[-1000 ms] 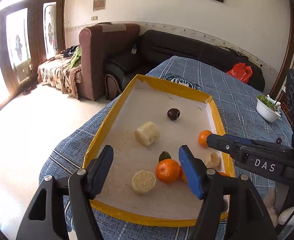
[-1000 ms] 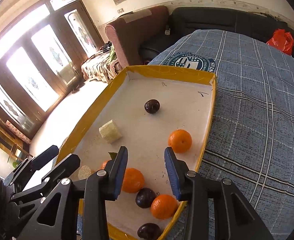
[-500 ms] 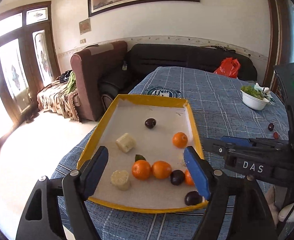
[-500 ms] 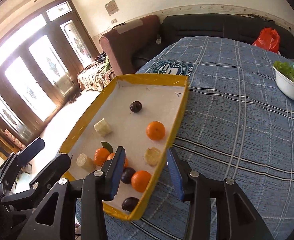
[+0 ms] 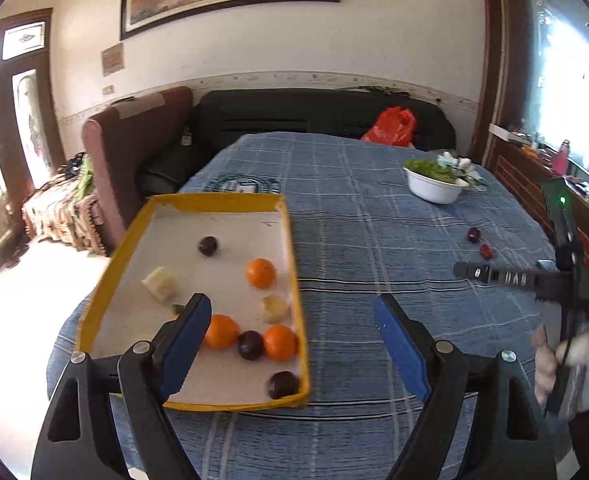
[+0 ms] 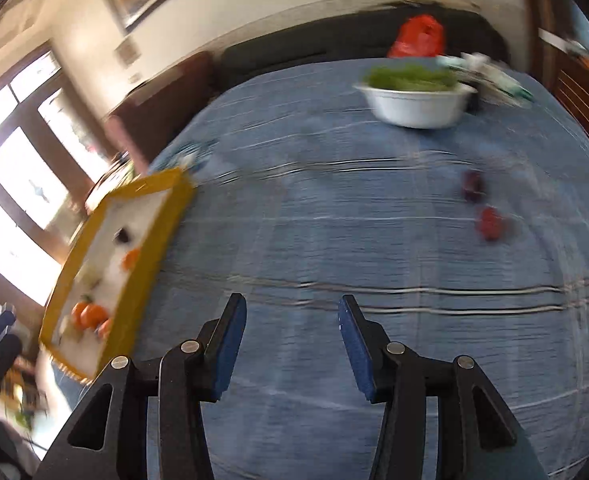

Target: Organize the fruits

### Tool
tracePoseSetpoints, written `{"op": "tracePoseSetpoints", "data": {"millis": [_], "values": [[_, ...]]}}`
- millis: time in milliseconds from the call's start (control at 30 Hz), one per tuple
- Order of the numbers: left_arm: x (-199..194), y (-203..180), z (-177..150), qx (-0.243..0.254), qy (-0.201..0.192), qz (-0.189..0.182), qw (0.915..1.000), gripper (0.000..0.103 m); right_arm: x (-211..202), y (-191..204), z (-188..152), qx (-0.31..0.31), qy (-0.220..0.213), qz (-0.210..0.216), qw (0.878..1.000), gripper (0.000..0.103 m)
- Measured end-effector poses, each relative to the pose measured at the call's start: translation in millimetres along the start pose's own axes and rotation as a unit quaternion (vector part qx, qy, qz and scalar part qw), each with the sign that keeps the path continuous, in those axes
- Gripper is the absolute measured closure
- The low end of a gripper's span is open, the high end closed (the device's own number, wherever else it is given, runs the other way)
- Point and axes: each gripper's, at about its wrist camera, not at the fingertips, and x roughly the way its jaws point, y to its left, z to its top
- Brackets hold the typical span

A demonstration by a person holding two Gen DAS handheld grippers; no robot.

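Yellow-rimmed tray (image 5: 296, 276) holding fruit, both grippers just widening, empty, two blurred, perhaps plums (image 6: 473, 186).

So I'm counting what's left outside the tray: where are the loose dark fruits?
The two dark fruits lie on the blue tablecloth at the right in the left wrist view, below the white bowl, well clear of the yellow tray.

Daylit, window glare; right view motion-blurred
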Motion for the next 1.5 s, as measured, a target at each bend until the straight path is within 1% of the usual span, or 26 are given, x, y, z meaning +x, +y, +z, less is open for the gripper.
{"op": "tracePoseSetpoints", "data": {"millis": [33, 133, 200, 300, 367, 433, 533, 567, 600, 633, 700, 733, 800, 867, 900, 967, 1033, 1067, 1100, 1200, 1300, 1400, 1500], "values": [[3, -4, 0, 0.001, 0.003, -0.008, 1.0, 0.02, -3, -21, 5, 0.02, -0.007, -0.013, 1.0, 0.051], [17, -19, -1, 0.009, 0.013, -0.032, 0.9994, 0.02, -9, -67, 22, 0.061, -0.026, -0.044, 0.997, 0.051], [26, -28, -2, 0.015, 0.022, -0.042, 0.9988, 0.02, -6, -86, 35, 0.073, -0.032, -0.06, 0.995, 0.051], [39, -36, -3, 0.02, 0.038, -0.052, 0.9977, 0.02, 8, -98, 57, 0.063, -0.032, -0.087, 0.994, 0.051], [44, -37, -2, 0.021, 0.045, -0.051, 0.9974, 0.02, 25, -103, 71, 0.055, -0.026, -0.105, 0.993, 0.051], [50, -36, -2, 0.02, 0.052, -0.047, 0.9973, 0.02, 46, -107, 83, 0.056, -0.012, -0.121, 0.991, 0.051], [56, -31, -1, 0.012, 0.059, -0.044, 0.9972, 0.02, 69, -116, 90, 0.053, 0.011, -0.137, 0.989, 0.052], [58, -29, -1, 0.008, 0.061, -0.043, 0.9972, 0.02, 73, -118, 91, 0.051, 0.017, -0.141, 0.989, 0.06], [60, -27, -1, 0.005, 0.062, -0.042, 0.9971, 0.02, 73, -116, 91, 0.04, 0.01, -0.148, 0.988, 0.069], [61, -25, -1, 0.002, 0.064, -0.043, 0.997, 0.02, 74, -115, 92, 0.036, 0.013, -0.141, 0.989, 0.075], [67, -24, -1, -0.005, 0.07, -0.046, 0.9964, 0.02, 71, -109, 91, 0.031, 0.01, -0.135, 0.99, 0.075], [70, -24, -1, -0.009, 0.074, -0.049, 0.996, 0.02, 67, -105, 88, 0.027, 0.011, -0.124, 0.992, 0.075], [75, -24, -3, -0.015, 0.083, -0.059, 0.9947, 0.02, 61, -93, 81, 0.02, 0.018, -0.091, 0.995, 0.075], [78, -26, -4, -0.013, 0.088, -0.064, 0.994, 0.02, 53, -79, 70, 0.014, 0.031, -0.043, 0.998, 0.074], [79, -28, -5, -0.011, 0.089, -0.065, 0.9938, 0.02, 50, -68, 63, 0.007, 0.043, -0.01, 0.999, 0.073], [81, -30, -5, -0.009, 0.091, -0.067, 0.9935, 0.02, 45, -53, 51, 0.0, 0.062, 0.034, 0.998, 0.071], [82, -32, -6, -0.008, 0.094, -0.069, 0.9931, 0.02, 39, -46, 44, -0.002, 0.069, 0.052, 0.996, 0.066], [83, -33, -6, -0.008, 0.095, -0.07, 0.9929, 0.02, 32, -47, 44, -0.002, 0.058, 0.052, 0.997, 0.066], [83, -34, -7, -0.008, 0.097, -0.071, 0.9927, 0.02, 26, -50, 43, 0.0, 0.045, 0.046, 0.998, 0.066], [85, -37, -9, -0.006, 0.102, -0.076, 0.9919, 0.02, 8, -71, 49, 0.019, 0.0, -0.002, 1.0, 0.063], [90, -42, -12, -0.007, 0.11, -0.086, 0.9901, 0.02, 5, -101, 56, 0.043, -0.017, -0.046, 0.998, 0.063], [96, -52, -13, -0.003, 0.116, -0.104, 0.9877, 0.02, 17, -114, 60, 0.036, -0.017, -0.079, 0.996, 0.063], [101, -65, -16, 0.009, 0.124, -0.119, 0.9851, 0.02, 34, -112, 59, 0.023, -0.004, -0.095, 0.995, 0.063]]}}
